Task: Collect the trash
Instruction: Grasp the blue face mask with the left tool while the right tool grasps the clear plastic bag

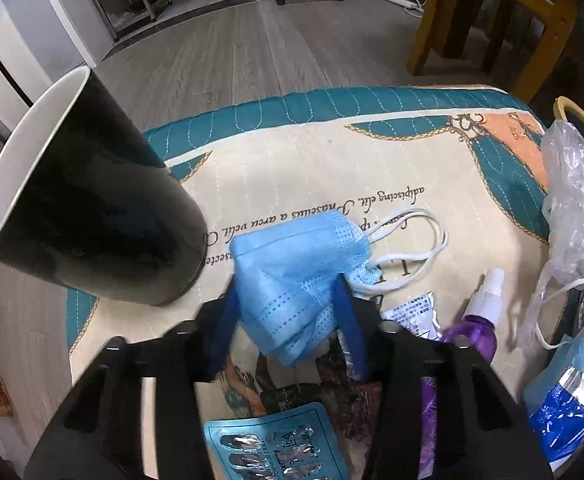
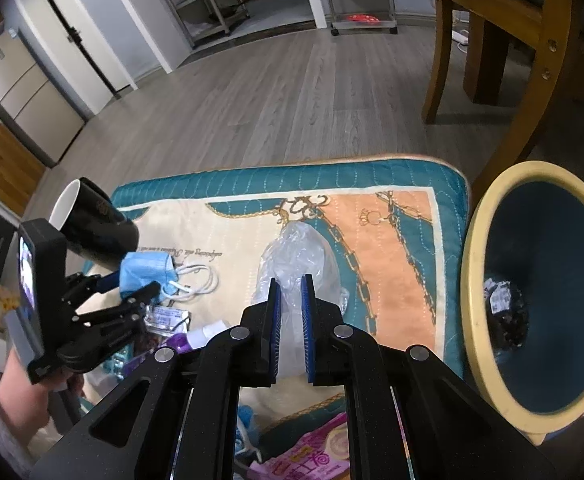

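Between the left gripper's [image 1: 287,292] blue pads sits a pale blue face mask [image 1: 296,276] with white loops, and left of it a black mug [image 1: 91,216] with a white inside. Between the right gripper's [image 2: 290,284] blue pads is a clear plastic bag [image 2: 298,256]; beneath lies a cream, teal and peach mat [image 2: 384,236] with gold chain print, and to the right a yellow-rimmed bin [image 2: 488,216] with a dark blue inside.

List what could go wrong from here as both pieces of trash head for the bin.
1. The blue face mask, pinched by the left hand-held gripper, trails loose white ear loops that might snag the purple spray bottle.
2. The black mug stands right beside the mask; a sideways swing may topple it.
3. The clear plastic bag in the right hand-held gripper looks slippery and may fall short of the yellow-rimmed bin.
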Demonstrator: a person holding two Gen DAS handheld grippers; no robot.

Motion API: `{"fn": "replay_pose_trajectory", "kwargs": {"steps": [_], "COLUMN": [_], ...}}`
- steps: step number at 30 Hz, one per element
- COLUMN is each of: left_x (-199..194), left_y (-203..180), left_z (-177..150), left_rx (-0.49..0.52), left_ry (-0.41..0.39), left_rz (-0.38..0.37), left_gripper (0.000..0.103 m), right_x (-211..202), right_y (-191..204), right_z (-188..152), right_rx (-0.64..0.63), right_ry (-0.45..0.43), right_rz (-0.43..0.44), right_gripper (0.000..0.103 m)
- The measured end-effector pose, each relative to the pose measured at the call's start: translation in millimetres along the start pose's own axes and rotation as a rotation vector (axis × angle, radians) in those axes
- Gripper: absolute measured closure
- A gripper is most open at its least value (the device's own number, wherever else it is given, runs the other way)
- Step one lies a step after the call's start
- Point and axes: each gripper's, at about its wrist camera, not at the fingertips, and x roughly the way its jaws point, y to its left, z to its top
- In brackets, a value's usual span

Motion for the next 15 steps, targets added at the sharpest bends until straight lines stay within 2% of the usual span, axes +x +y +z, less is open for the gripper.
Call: {"fn": "replay_pose_trajectory", "kwargs": {"steps": [2, 3, 7, 12, 15], "left_x": [-2, -3, -13, -38, -56], "left_y": [-2, -3, -9, -13, -16], "left_z": [1, 2, 4, 14, 19], "left_rx": [0.015, 0.023, 0.05, 0.055, 0.096], "left_ry": [-0.011, -0.017, -0.061, -0.151, -0.216], "left_rz": [0.004, 0.004, 0.011, -0.005, -0.001], "left_gripper": [0.076, 0.078, 0.079, 0.08, 0.08], "right_x": [-1, -2, -6, -15, -25], "right_y": [-2, -3, -6, -9, -16], "right_z": [0, 0, 2, 3, 6], "right_rx": [0.002, 0.005, 0.005, -0.001, 0.01], "right_ry": [-0.006, -0.009, -0.025, -0.051, -0.079], "right_rz": [-0.005, -0.008, -0.02, -0.04, -0.044], "right_gripper": [0.092, 0.092, 0.092, 0.092, 0.092]}}
